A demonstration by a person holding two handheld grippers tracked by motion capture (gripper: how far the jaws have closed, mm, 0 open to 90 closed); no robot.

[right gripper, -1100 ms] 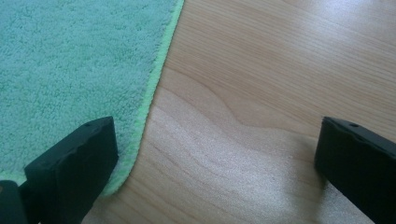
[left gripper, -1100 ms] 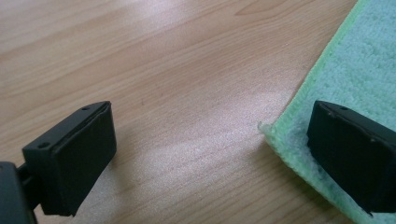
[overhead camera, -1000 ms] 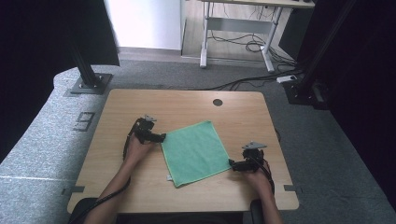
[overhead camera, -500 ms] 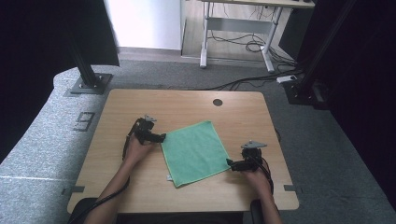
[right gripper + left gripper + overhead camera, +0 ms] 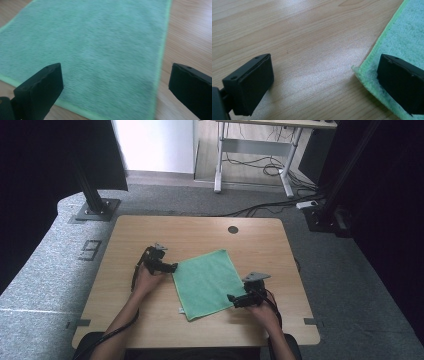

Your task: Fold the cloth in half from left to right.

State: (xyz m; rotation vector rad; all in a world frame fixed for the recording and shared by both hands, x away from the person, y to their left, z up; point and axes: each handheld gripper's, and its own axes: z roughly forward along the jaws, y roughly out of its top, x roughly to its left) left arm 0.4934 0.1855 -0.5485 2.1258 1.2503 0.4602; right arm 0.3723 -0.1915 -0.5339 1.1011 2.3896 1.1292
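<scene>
Lying flat on the table (image 5: 125, 240), green cloth (image 5: 207, 282) with corners toward both wide-open, empty tools (image 5: 173, 267) (image 5: 229, 297).

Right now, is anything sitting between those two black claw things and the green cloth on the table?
Nothing visible does. The green cloth lies flat on the bare wooden table. The left gripper is open right at its corner, and the right gripper is open at its near right corner, over the cloth.
</scene>
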